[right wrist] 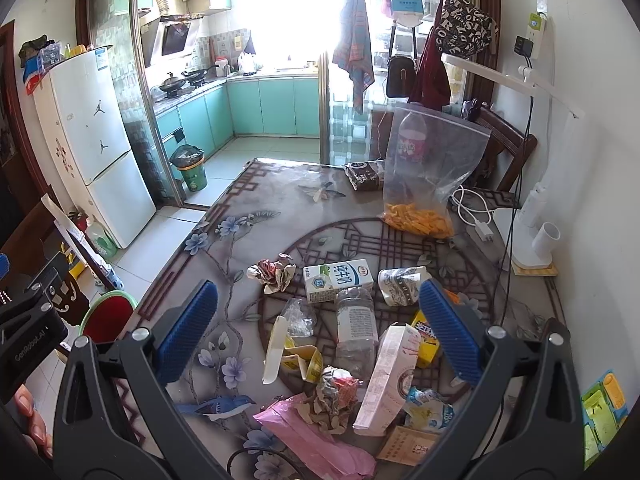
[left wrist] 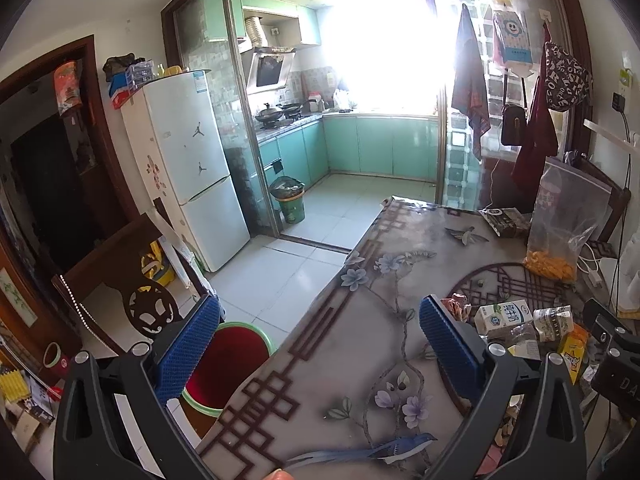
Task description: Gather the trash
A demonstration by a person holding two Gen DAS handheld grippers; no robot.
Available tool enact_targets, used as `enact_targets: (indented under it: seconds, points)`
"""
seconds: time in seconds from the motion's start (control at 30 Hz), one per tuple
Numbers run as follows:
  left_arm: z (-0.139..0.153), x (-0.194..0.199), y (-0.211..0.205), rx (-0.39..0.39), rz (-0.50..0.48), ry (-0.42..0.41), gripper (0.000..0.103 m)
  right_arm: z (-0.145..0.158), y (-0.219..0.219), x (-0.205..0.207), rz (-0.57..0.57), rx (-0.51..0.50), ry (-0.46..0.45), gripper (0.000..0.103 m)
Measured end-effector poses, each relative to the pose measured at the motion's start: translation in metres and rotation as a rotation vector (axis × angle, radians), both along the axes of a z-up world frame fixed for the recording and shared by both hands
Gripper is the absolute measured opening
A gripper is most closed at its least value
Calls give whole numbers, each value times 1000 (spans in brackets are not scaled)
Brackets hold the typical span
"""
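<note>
Very bright daylight pours in through the kitchen window (left wrist: 384, 40). It is so bright that the window is just a white blur in both views, and the things close to it look washed out. The light shines off the floor tiles (left wrist: 320, 216) and the shiny bench (right wrist: 256, 208). The doorway (left wrist: 52, 184) on the left is dark. Both pictures bend at the edges and have black corners. The middle looks sharp.
</note>
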State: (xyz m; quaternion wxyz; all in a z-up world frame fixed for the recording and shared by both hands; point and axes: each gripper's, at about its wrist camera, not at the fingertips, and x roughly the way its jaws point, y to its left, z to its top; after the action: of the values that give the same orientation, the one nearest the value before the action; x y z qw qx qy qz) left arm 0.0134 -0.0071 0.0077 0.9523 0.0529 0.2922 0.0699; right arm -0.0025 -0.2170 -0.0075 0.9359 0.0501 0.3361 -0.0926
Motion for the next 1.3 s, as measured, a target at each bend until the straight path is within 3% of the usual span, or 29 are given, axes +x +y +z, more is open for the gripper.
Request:
enact_targets:
  seconds: [0.57,0.93,1.03,1.13,1.17,1.23,1.3]
  points:
    - [-1,0,0,-10,-3,12,95,1,0,0,0,-1,2,100]
    - [-15,6,-3,-62,-47,70,95,-5,-12,-3,-20,-14,34,100]
    - [-25,7,-12,-94,-145,81,95,-9,-25,-2,-45,-8,43,100]
    - [-43,3,-26,-106,-256,39,95,-13,-36,-2,-39,-5,39,100]
    - [-53,2,-33,-111,-311,65,95,-15,-41,-2,-37,-12,37,100]
    - [-83,4,-53,-133,-481,225,95,-20,-52,-4,-39,-37,33,100]
    - [-110,2,-66,-163,-541,321,95,-26,-63,-7,-36,-35,39,100]
